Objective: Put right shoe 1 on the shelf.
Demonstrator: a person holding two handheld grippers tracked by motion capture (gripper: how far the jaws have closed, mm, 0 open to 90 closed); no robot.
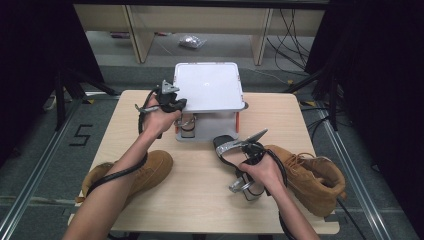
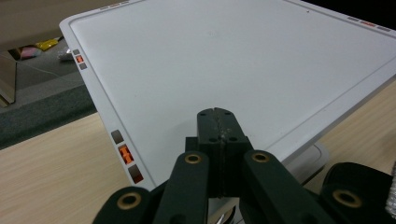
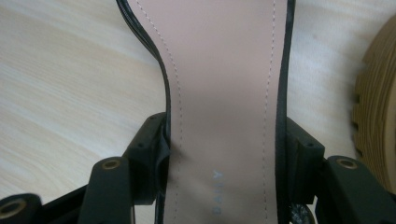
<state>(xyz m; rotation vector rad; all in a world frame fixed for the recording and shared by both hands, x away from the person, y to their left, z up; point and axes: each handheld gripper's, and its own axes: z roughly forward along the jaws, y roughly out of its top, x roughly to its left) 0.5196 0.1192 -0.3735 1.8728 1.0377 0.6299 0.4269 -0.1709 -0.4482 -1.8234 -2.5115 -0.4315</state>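
The right tool (image 1: 235, 148) grasps a black high-heeled sandal (image 1: 231, 146) across the waist of its sole. In the right gripper view the 2 jaws press on the black edges on either side of the pinkish insole (image 3: 224, 93), which runs up the middle of the frame. Held there, at its narrowest part, the shoe probably sits steady and will not twist. In the high view the sandal is lifted just right of the frame's centre, with its toe towards the white shoe rack (image 1: 208, 86) at upper centre.

The left tool (image 1: 176, 103) is clenched on nothing. In the left gripper view its jaws meet at lower centre, tip resting on or just above the rack's white top panel (image 2: 224, 60); I cannot tell whether it touches. It is probably there to steady the light rack while the sandal goes in.

The rack has a lower shelf (image 1: 200, 136) under the top panel. On it, at its left side, sits what looks like another strappy shoe (image 1: 187, 125), too small to be sure. The space beside it appears free, likely the sandal's destination.

2 tan boots lie on the desk (image 1: 200, 190): 1 at lower left (image 1: 150, 167), 1 at lower right (image 1: 310, 177), beside the right hand.
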